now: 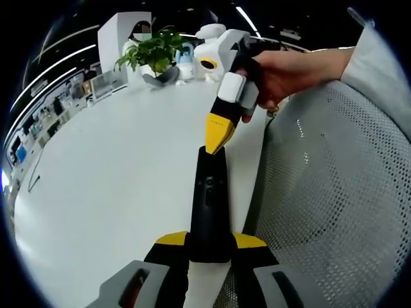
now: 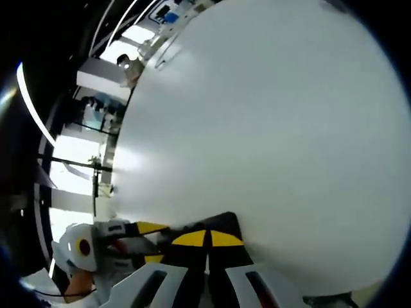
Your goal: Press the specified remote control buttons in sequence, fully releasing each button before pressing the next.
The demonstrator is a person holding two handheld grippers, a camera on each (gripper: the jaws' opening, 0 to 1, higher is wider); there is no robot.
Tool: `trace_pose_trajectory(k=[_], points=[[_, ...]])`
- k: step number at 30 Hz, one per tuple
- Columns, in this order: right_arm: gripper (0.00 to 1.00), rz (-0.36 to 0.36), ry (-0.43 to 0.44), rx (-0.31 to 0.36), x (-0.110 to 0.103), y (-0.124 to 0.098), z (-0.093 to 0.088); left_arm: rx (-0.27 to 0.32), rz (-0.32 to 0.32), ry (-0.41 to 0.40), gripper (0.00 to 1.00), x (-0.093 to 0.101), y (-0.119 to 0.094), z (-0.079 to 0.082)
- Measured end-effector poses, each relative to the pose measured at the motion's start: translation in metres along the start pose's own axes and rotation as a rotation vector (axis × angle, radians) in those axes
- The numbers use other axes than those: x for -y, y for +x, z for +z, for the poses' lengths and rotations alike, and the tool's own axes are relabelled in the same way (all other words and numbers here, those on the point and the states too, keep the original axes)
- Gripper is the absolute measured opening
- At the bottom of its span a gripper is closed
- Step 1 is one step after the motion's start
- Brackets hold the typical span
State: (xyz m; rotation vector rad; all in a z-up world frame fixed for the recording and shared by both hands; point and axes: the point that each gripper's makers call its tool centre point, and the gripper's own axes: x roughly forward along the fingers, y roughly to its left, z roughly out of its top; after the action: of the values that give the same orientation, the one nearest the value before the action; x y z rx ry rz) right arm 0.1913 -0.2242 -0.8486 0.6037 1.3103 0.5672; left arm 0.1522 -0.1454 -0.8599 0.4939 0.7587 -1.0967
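The near end of the black remote control point(image 1: 209, 208) is sitting hidden between the left gripper's point(image 1: 210, 247) own yellow-tipped jaws in the left gripper view, and its buttons are too small and dark to tell apart. In the right gripper view the remote point(image 2: 221, 226) is showing only as a dark sliver past the yellow tips, so little can be read from it there.

The left gripper is clamping the remote by its near end, jaws closed against its sides. The right gripper point(image 1: 217, 131), held in a person's hand point(image 1: 282, 70), is coming in from above with its yellow tips pressed together, the point touching or just over the remote's far end; which cannot be told. In its own view the right gripper point(image 2: 207, 239) is showing both yellow tips meeting with no gap, and the left gripper point(image 2: 138, 240) is entering from the left.

The remote's long axis is running straight away from the left gripper, over the white table point(image 1: 122, 160), beside a perforated grey chair point(image 1: 334, 186)
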Motion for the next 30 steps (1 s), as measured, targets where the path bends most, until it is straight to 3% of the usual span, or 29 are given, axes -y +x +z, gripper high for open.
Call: trace_pose_trajectory(k=[6, 16, 25, 30], points=[[0.0, -0.041, -0.09, 0.007, -0.001, 0.0, 0.0, 0.0, 0.002, -0.004, 0.25, 0.0, 0.0, 0.0], [0.0, -0.087, -0.146, 0.016, 0.0, 0.0, 0.0, 0.0, 0.002, -0.006, 0.24, 0.0, 0.0, 0.0], [0.0, -0.056, -0.106, 0.009, 0.0, -0.002, 0.001, 0.003, -0.002, 0.007, 0.24, 0.0, 0.0, 0.0], [0.0, 0.017, -0.082, 0.006, -0.011, -0.001, 0.001, 0.005, -0.003, 0.008, 0.24, 0.0, 0.0, 0.0]])
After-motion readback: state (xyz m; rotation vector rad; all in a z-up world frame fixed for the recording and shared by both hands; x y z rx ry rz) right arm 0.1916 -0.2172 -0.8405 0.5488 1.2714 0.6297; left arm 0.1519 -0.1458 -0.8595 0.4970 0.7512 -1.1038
